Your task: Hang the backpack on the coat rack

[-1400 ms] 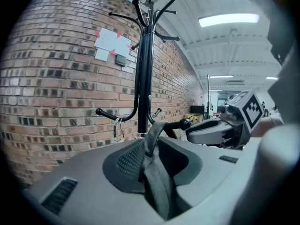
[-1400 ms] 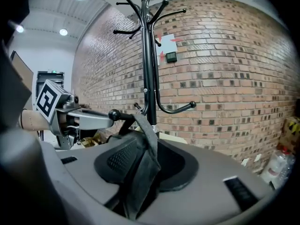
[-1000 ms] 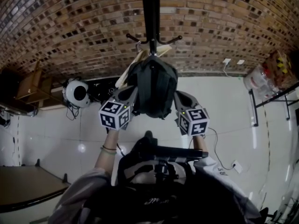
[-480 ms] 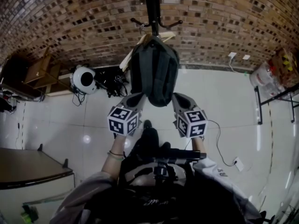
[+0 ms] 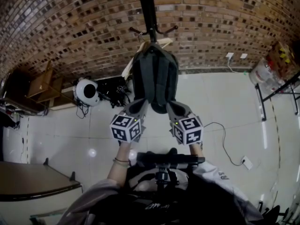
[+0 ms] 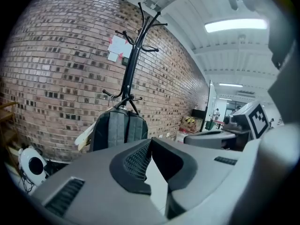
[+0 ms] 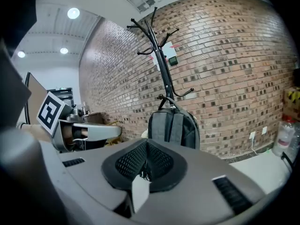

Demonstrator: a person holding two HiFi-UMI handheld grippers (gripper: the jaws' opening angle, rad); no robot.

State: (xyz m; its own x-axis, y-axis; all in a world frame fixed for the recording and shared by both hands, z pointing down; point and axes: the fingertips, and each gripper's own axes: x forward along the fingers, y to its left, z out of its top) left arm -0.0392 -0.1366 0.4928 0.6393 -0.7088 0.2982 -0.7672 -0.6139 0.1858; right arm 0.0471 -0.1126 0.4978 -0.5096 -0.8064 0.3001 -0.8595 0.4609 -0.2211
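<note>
The dark grey backpack [image 5: 154, 76] hangs by its top loop from a low hook of the black coat rack [image 5: 146, 8], in front of the brick wall. Its straps face me in the left gripper view, backpack [image 6: 118, 130], and in the right gripper view, backpack [image 7: 173, 128]. My left gripper [image 5: 138, 106] and right gripper [image 5: 172, 107] sit side by side just below the bag's bottom, apart from it. Both are shut with nothing between the jaws: left gripper [image 6: 149, 142], right gripper [image 7: 146, 146].
A white round appliance [image 5: 87, 92] with tangled cables and wooden boards stand at the wall left of the rack. A dark table [image 5: 33, 182] is at lower left. A metal frame [image 5: 276, 93] and a floor cable [image 5: 225, 139] lie to the right.
Both grippers have drawn back from the backpack's lower sides toward me and now sit closer together. The backpack stays hanging on the rack.
</note>
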